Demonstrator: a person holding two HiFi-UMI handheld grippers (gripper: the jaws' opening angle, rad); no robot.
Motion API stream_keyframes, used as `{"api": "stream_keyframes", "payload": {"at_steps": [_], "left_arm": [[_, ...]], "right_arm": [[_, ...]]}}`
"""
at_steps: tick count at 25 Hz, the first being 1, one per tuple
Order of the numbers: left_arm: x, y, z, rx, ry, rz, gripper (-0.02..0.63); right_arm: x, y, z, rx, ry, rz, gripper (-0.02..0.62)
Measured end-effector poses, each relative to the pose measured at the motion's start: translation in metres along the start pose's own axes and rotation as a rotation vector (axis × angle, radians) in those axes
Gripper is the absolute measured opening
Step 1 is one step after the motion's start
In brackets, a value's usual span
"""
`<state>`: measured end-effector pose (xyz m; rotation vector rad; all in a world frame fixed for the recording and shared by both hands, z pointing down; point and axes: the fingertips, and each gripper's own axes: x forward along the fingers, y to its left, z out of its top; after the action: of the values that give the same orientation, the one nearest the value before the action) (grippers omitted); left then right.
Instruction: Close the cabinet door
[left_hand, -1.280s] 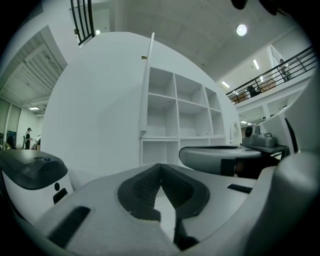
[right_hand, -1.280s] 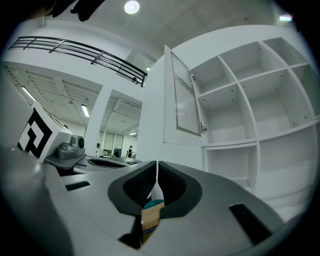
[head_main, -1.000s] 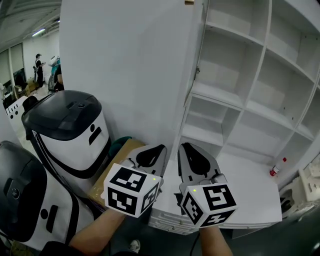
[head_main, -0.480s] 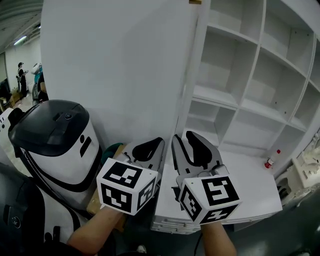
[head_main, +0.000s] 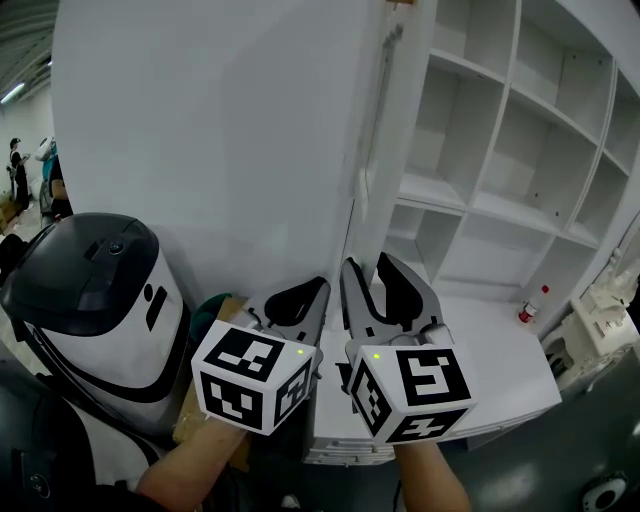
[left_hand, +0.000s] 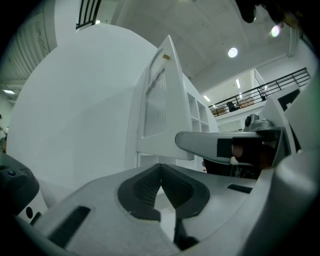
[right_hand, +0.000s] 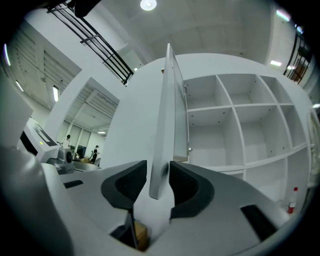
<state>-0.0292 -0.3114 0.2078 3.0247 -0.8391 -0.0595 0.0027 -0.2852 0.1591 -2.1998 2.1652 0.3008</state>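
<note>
Cabinet door (head_main: 220, 150) swung; upright edge between opening fingers (right_hand: 186, 187) of right gripper (right_hand: 159, 182).

The cabinet door (head_main: 220, 150) is white, and the shelves (head_main: 480, 200) to the right of the door are white as well. Left of the door, a machine (head_main: 100, 290) is white with a black lid. Below the door, the left claw (head_main: 320, 290) and the right claw (head_main: 365, 265) are grey with black pads, and their cubes (head_main: 250, 375) carry black-and-white square markers. The right claw's jaws are opening, with the white door edge between them. Far right of the door, a bottle (head_main: 527, 305) has a red cap.
</note>
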Motion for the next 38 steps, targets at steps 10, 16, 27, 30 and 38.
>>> {"api": "stream_keyframes", "payload": {"at_steps": [10, 16, 27, 30, 38], "left_arm": [[0.016, -0.001, 0.002, -0.018, -0.015, -0.077, 0.012], [0.029, -0.02, 0.0, -0.024, -0.02, -0.134, 0.012], [0.048, -0.051, -0.008, -0.028, -0.012, -0.211, 0.012], [0.054, -0.057, -0.01, -0.028, -0.006, -0.223, 0.012], [0.067, -0.071, -0.013, -0.015, -0.002, -0.242, 0.012]], "right_arm": [[-0.001, -0.008, 0.001, 0.017, -0.009, -0.028, 0.11], [-0.008, -0.022, -0.001, 0.026, -0.002, -0.06, 0.098], [-0.02, -0.057, -0.003, 0.051, -0.008, -0.14, 0.08], [-0.023, -0.067, -0.003, 0.055, -0.013, -0.156, 0.078], [-0.028, -0.089, -0.004, 0.051, -0.027, -0.162, 0.077]]}}
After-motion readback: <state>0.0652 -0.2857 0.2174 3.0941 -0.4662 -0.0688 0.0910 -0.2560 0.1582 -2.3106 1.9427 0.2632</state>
